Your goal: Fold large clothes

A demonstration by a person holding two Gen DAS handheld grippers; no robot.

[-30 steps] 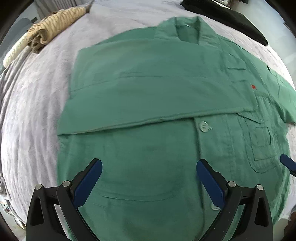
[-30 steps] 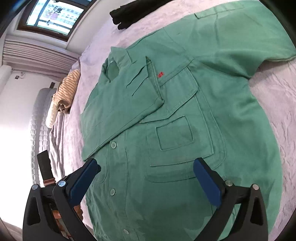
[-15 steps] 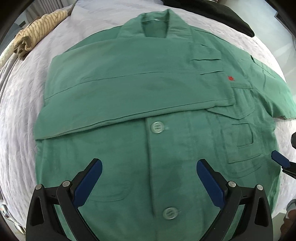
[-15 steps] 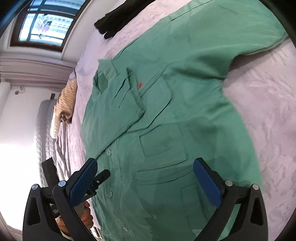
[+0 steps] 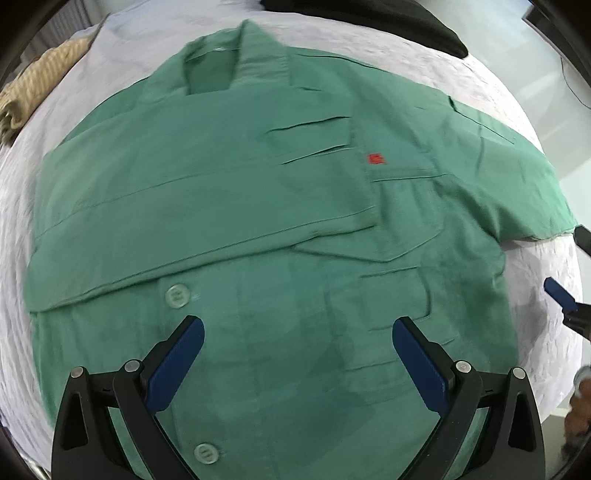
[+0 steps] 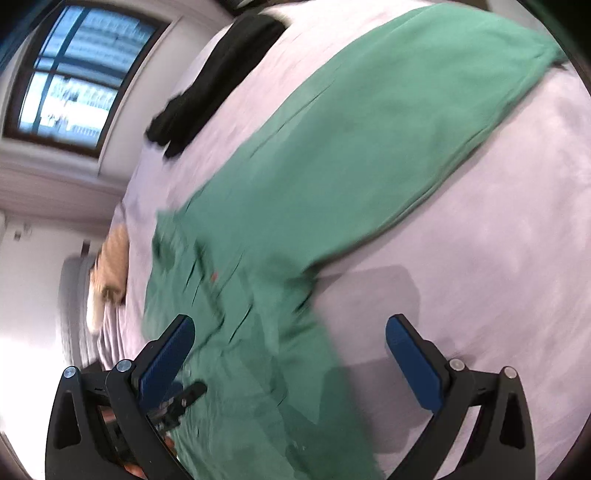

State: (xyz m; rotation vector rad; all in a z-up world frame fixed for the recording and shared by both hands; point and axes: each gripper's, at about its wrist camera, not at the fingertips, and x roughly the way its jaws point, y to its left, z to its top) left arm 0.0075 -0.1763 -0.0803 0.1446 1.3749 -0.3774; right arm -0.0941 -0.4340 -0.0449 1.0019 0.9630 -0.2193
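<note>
overhead, left wrist view: left claw (image 5: 297,356) spread wide, empty, hovering over green shirt (image 5: 258,221) lying flat on bed (image 5: 480,88), one sleeve folded across chest; buttons show; black garment (image 5: 388,18) beyond collar. right wrist view, blurred: right claw (image 6: 290,354) wide open, empty, above shirt's outstretched sleeve (image 6: 406,129) and bedcover.

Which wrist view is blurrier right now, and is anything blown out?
Right wrist: heavy motion smear across the green shirt and black garment, and the lower-left wall is blown out white. Left wrist: only mild blur, with shirt buttons and red mark still readable; fisheye bending in both.
</note>
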